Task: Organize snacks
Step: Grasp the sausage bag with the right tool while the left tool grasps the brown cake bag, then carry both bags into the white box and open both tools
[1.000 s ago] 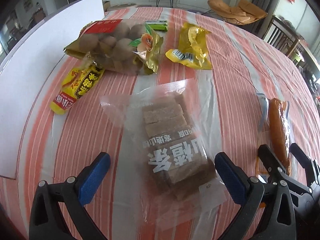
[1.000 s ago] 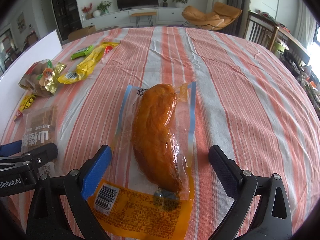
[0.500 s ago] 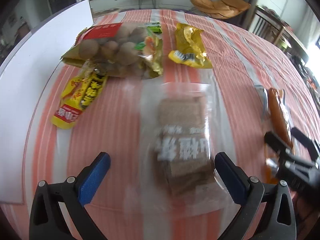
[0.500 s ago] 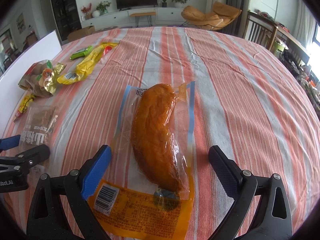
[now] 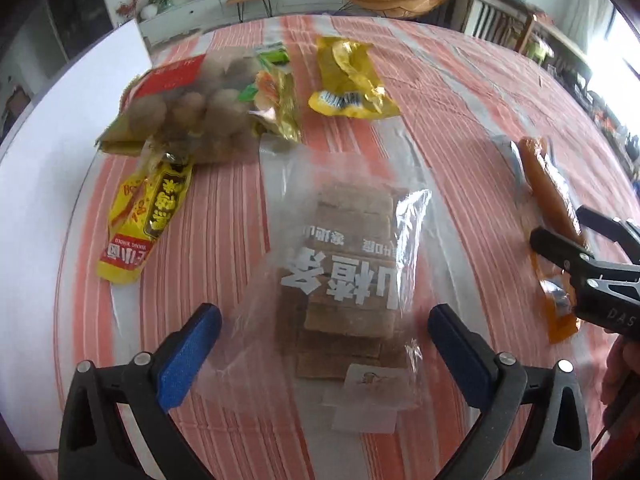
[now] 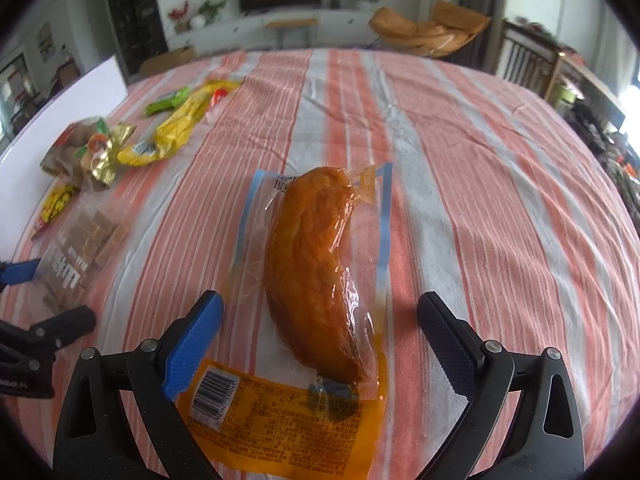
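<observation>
A clear bag of brown bars (image 5: 344, 276) with white lettering lies on the striped tablecloth between the fingers of my left gripper (image 5: 325, 340). Its jaws are closing, and the blue pads stand apart from the bars on both sides. My right gripper (image 6: 320, 336) is open astride the lower end of an orange sausage-like snack in a clear and orange pack (image 6: 316, 260), without touching it. The same pack (image 5: 548, 200) and the right gripper's black fingers (image 5: 560, 248) show at the right of the left wrist view. The bar bag (image 6: 80, 256) appears at the left of the right wrist view.
Behind the bar bag lie a bag of round brown snacks (image 5: 192, 112), a yellow and red packet (image 5: 148, 220), a yellow wrapper (image 5: 348, 80) and a green packet (image 5: 272, 52). A white board (image 5: 60, 128) stands along the table's left side. Chairs stand beyond the far edge.
The left wrist view has rolled, so the bar bag now lies nearly straight between the fingers. The right gripper and the sausage pack have kept still.
</observation>
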Tool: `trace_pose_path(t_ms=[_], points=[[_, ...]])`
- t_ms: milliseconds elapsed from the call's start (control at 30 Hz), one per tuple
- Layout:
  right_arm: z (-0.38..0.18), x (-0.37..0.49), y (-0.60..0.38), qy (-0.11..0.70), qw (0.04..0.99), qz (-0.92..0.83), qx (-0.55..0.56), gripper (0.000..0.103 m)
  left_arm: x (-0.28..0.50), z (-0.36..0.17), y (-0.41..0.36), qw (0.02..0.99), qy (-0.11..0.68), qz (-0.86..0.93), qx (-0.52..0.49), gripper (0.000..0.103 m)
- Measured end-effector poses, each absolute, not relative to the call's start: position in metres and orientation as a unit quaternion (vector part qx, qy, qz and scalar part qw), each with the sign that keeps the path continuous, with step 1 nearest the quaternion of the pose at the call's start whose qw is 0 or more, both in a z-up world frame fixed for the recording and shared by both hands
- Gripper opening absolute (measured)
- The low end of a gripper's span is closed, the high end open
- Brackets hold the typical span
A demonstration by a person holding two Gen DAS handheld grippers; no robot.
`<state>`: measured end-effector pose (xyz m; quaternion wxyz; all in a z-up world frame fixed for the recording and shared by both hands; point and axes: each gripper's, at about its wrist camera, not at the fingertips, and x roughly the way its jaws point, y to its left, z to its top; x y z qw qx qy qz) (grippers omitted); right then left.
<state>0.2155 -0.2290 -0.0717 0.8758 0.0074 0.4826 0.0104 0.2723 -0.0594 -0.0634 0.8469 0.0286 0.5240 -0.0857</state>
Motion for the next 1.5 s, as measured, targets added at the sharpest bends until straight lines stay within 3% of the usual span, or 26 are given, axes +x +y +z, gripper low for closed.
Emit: trace_pose_path(t_ms=[33, 67, 100, 267, 400, 567, 733, 933, 1033, 1100, 1133, 1333, 1500], points=[[-0.07, 0.22, -0.232, 0.495, 0.869, 0.023, 0.007, 0.095, 0.271, -0.059, -0.06, 0.853, 0.514, -0.09, 0.023, 0.073], [-0.068, 0.222, -0.235, 0.502, 0.865, 0.024, 0.006, 0.075, 0.27, -0.056, -0.059, 0.854, 0.511, -0.098, 0.02, 0.058], [-0.062, 0.223, -0.238, 0.501, 0.865, 0.02, 0.001, 0.043, 0.269, -0.055, -0.059, 0.852, 0.513, -0.098, 0.022, 0.057], [-0.049, 0.225, -0.263, 0.528, 0.844, 0.028, 0.091, 0.031, 0.253, -0.05, -0.041, 0.849, 0.51, -0.124, -0.052, 0.056], [-0.029, 0.206, -0.282, 0.489, 0.841, 0.065, 0.221, 0.03, 0.237, -0.028, -0.017, 0.847, 0.488, -0.154, -0.143, 0.056], [0.025, 0.203, -0.247, 0.442, 0.848, 0.136, 0.26, 0.03, 0.222, 0.025, 0.032, 0.857, 0.44, -0.169, -0.21, 0.056], [0.082, 0.222, -0.153, 0.411, 0.846, 0.225, 0.256, 0.031, 0.22, 0.074, 0.123, 0.887, 0.395, -0.102, -0.219, 0.056], [0.114, 0.253, 0.0, 0.413, 0.818, 0.328, 0.23, 0.032, 0.218, 0.072, 0.246, 0.894, 0.395, 0.059, -0.203, 0.057], [0.111, 0.266, 0.073, 0.415, 0.809, 0.359, 0.211, 0.047, 0.213, 0.057, 0.281, 0.886, 0.399, 0.147, -0.184, 0.07], [0.104, 0.272, 0.11, 0.414, 0.813, 0.36, 0.195, 0.072, 0.202, 0.049, 0.292, 0.884, 0.386, 0.176, -0.196, 0.098], [0.101, 0.274, 0.12, 0.414, 0.819, 0.352, 0.184, 0.075, 0.197, 0.046, 0.293, 0.885, 0.378, 0.184, -0.199, 0.102], [0.086, 0.252, 0.094, 0.395, 0.864, 0.294, 0.101, 0.075, 0.165, 0.041, 0.252, 0.904, 0.352, 0.152, -0.188, 0.103], [0.035, 0.215, -0.006, 0.401, 0.898, 0.178, -0.012, 0.075, 0.143, 0.061, 0.184, 0.927, 0.329, 0.057, -0.172, 0.103]])
